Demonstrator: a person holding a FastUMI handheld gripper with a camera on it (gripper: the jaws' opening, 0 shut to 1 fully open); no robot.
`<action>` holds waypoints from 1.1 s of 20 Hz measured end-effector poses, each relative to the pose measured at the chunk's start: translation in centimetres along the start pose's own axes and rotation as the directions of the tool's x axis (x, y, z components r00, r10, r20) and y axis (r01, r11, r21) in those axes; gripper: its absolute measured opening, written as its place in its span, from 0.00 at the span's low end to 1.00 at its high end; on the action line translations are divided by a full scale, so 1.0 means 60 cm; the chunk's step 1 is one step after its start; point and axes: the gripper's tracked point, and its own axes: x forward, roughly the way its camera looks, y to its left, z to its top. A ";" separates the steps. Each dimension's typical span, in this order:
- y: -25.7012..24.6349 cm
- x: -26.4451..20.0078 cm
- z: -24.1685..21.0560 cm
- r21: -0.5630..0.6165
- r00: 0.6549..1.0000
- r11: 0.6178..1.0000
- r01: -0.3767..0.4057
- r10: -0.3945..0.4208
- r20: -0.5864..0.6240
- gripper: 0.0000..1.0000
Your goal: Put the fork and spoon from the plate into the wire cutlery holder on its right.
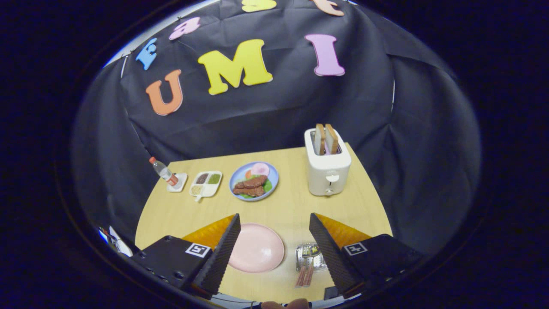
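My gripper (274, 223) is open, held high above the near part of the wooden table (291, 206), with nothing between its fingers. Below the gap, close to the left finger (223, 251), lies a pink plate (256, 248) with a bare surface. To the plate's right, beside the right finger (328, 251), stands the wire cutlery holder (309, 256). Two utensils with reddish-brown handles (304, 275) rest in it, handles sticking out toward me.
Beyond the fingers stand a white toaster (327, 168) with two bread slices, a blue plate of food (254, 181), a white divided dish (206, 183) and a small water bottle (163, 171) on a coaster. A fingertip (285, 304) shows at the near edge.
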 end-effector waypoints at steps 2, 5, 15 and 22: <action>0.023 -0.028 0.020 -0.025 0.993 1.000 -0.013 0.016 0.114 0.97; 0.053 -0.082 0.052 -0.104 0.957 0.994 -0.027 0.056 0.286 0.97; 0.087 -0.192 0.036 -0.152 0.840 0.987 0.054 0.038 0.541 0.96; 0.074 -0.189 0.016 -0.111 0.856 0.993 0.045 0.019 0.517 0.96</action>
